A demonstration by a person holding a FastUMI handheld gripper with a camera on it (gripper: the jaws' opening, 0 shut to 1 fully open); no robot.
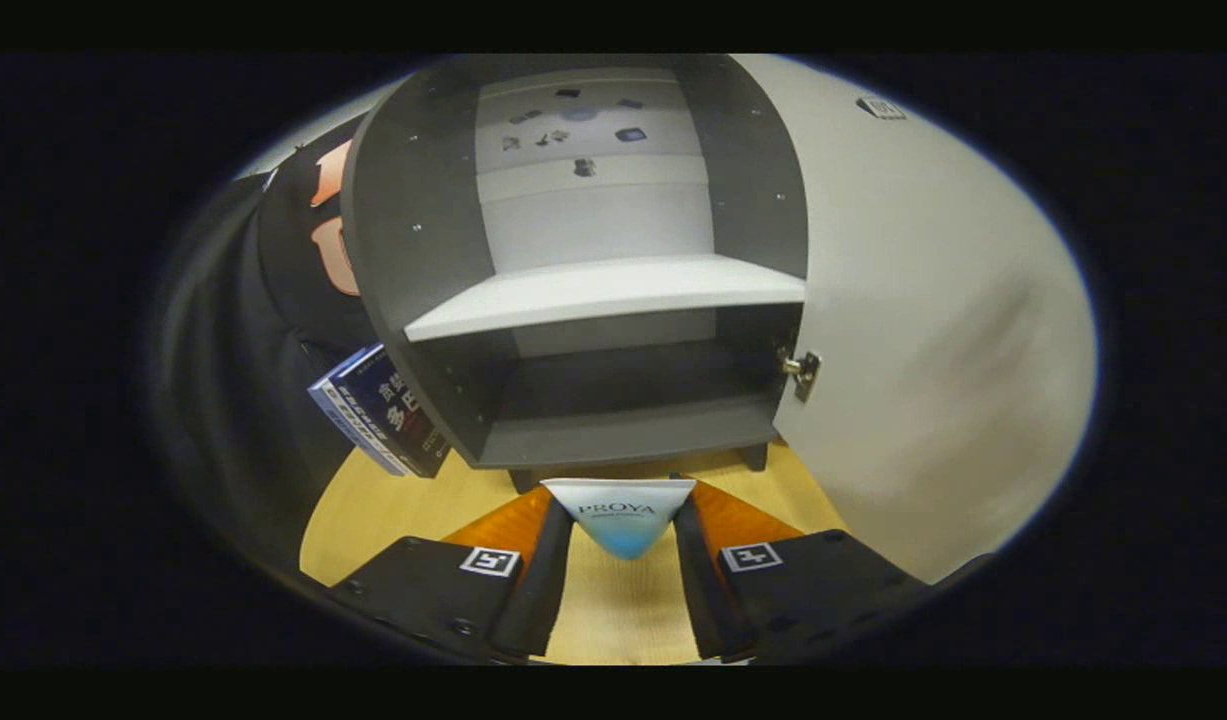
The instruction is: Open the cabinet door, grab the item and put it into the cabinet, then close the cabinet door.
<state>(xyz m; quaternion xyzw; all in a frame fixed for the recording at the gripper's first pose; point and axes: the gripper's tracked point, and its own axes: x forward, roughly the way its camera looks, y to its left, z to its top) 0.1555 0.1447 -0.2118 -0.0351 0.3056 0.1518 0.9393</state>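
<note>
white and pale blue, a small box (621,520) sits pinched between the two fingers of the gripper (621,545), held by its side faces. it looks light, stiff cardboard, likely smooth enough to slip. just ahead stands the grey cabinet (613,300), its door (933,330) swung open to the right, lower shelf (628,432) bare.

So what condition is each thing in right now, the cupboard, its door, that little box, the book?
Cabinet: open, both compartments bare inside.
Cabinet door: swung wide open to the right, hinge showing.
Shelf: in place, nothing on it.
Small box: held between the fingers, just ahead of the cabinet's lower compartment.
Gripper: shut on the small box.
Book: leaning tilted against the cabinet's left side.
</note>
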